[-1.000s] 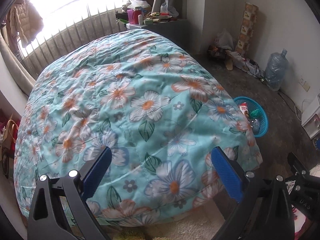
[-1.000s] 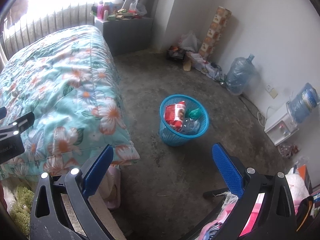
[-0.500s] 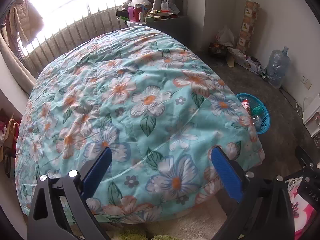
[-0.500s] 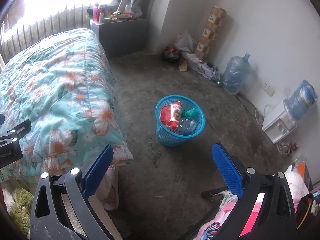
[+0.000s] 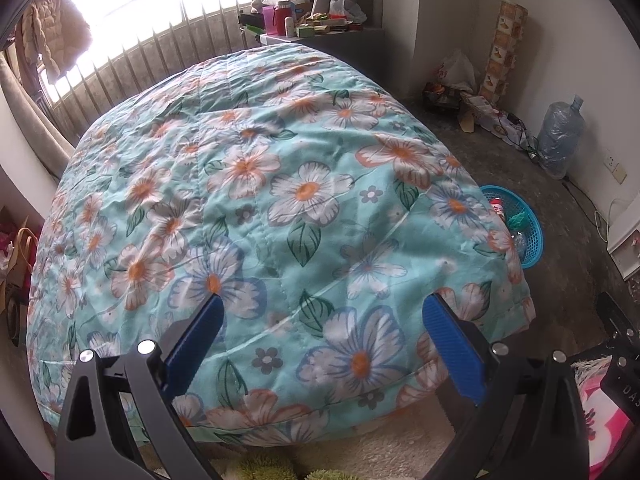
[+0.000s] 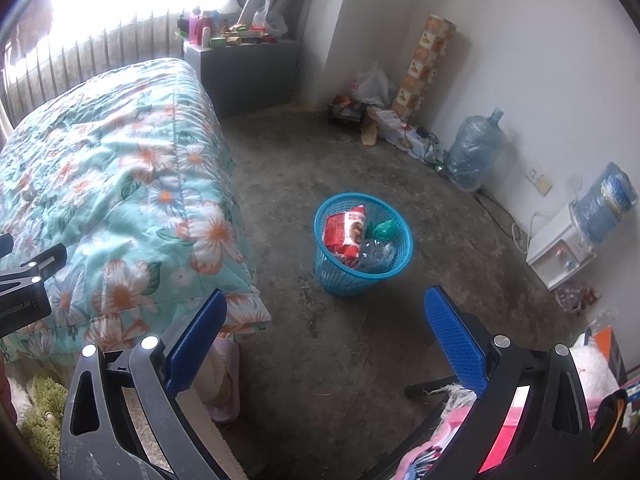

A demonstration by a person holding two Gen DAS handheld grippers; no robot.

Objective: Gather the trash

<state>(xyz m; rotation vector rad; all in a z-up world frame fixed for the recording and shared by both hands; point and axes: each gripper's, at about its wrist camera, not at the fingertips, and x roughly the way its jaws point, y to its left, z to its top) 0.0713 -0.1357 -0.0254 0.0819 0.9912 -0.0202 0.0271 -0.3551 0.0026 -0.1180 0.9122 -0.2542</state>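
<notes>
Room: bed with floral quilt (image 5: pixel 304 200), concrete floor (image 6: pixel 320 152).
Basket (image 6: pixel 400 258): holds wrappers, bottle.
Left gripper (image 5: pixel 320 320): jaws apart, empty.
Right gripper (image 6: pixel 326 316): jaws apart, empty.

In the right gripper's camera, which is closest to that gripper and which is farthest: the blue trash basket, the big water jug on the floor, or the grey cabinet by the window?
From the right gripper:
1. Blue trash basket, on the floor just ahead, in the middle.
2. Big water jug, farther off to the right, against the wall.
3. Grey cabinet, farthest, at the back by the window, past the bed.
</notes>
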